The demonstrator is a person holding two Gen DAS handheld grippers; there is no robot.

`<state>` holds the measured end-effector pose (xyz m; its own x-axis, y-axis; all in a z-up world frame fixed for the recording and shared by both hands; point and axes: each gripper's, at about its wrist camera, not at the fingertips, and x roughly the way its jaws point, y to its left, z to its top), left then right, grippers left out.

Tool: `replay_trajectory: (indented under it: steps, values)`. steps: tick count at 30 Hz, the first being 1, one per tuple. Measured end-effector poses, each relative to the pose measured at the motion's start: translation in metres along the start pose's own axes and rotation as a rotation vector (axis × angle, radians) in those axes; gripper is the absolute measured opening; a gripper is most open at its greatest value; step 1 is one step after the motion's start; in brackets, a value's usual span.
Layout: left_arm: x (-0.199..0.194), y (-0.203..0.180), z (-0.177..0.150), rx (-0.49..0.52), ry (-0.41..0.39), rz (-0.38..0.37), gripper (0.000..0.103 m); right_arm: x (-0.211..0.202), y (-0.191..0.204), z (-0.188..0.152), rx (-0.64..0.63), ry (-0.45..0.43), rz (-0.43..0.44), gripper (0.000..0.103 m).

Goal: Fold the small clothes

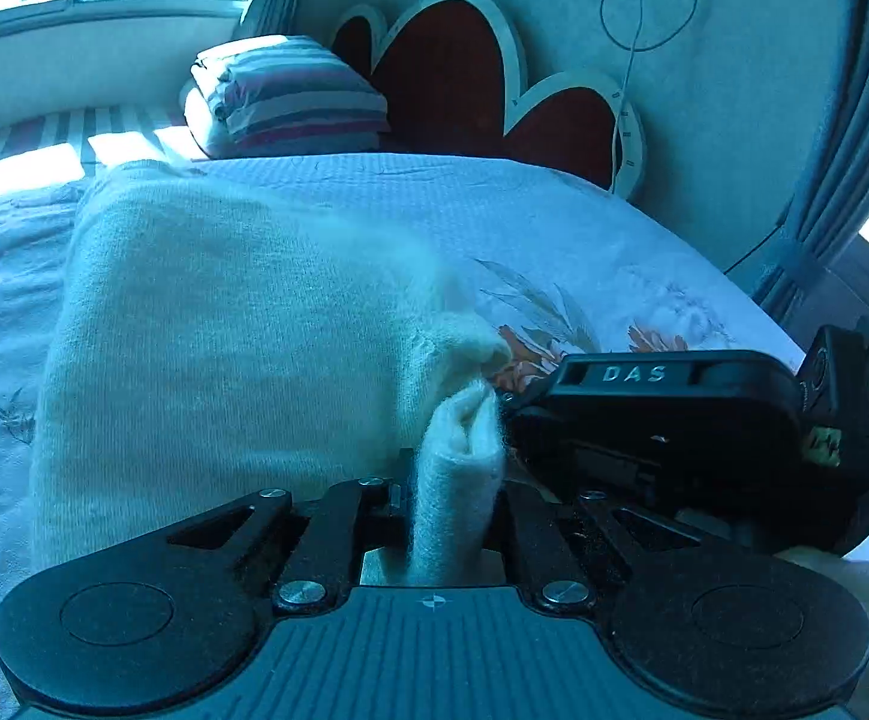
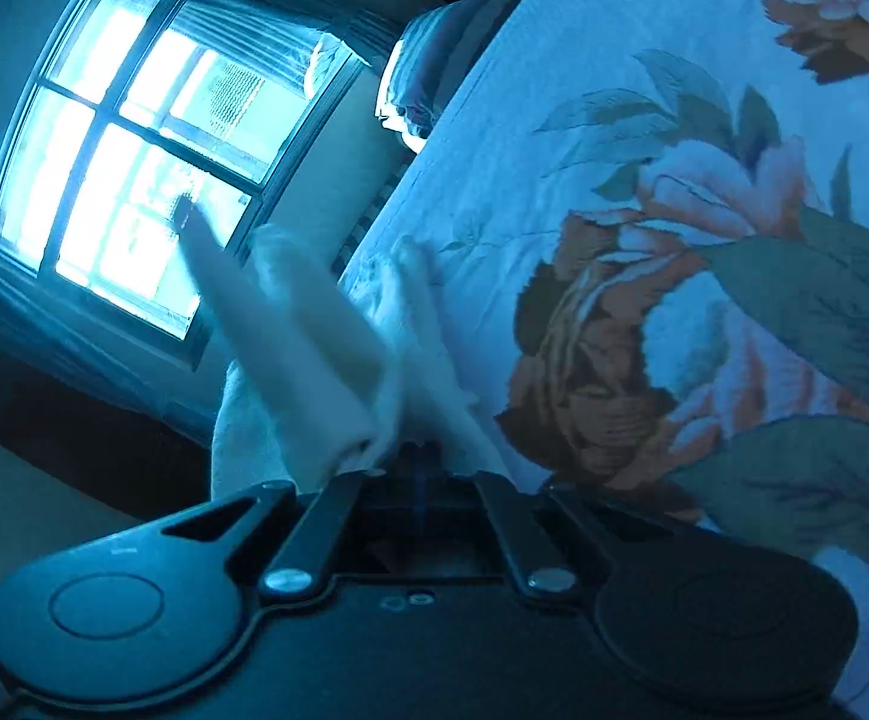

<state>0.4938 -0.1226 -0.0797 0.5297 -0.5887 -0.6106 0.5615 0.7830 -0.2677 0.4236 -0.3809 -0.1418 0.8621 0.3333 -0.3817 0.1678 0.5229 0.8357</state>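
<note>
both claws, left claw (image 1: 455, 474) and right claw (image 2: 419, 456), grip one corner each of a cream knit garment (image 1: 224, 324) on the floral bed (image 1: 584, 252). mid-fold, it seems; next likely calls for carrying both corners across together.

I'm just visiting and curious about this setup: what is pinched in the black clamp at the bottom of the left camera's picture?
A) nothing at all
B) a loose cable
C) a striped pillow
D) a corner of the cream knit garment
D: a bunched edge of the cream knit garment runs straight down into the left gripper, whose fingers are closed around it.
</note>
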Motion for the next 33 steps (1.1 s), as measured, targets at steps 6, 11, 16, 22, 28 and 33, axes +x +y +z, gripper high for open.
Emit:
replay_trajectory:
  steps: [6,11,16,22,28,33]
  values:
    - [-0.075,0.006,-0.014,-0.045,-0.121,-0.043,0.098,-0.062,-0.030,0.016,0.156,-0.142,0.051,0.049]
    - [-0.117,0.028,-0.030,-0.044,-0.186,0.024,0.098,-0.081,-0.010,0.010,0.050,-0.034,0.068,0.053]
    - [-0.089,0.091,0.019,-0.188,-0.214,0.121,0.089,-0.046,0.011,0.031,-0.114,-0.046,-0.001,0.059]
    - [-0.006,0.131,0.042,-0.340,-0.115,0.040,0.086,0.013,0.027,0.077,-0.216,0.058,-0.027,0.057]
    - [0.038,0.145,0.039,-0.423,-0.082,0.009,0.048,0.056,0.047,0.088,-0.367,0.168,-0.051,0.046]
    - [0.023,0.154,-0.007,-0.629,-0.285,-0.081,0.035,0.071,0.086,0.077,-0.615,0.188,-0.015,0.013]
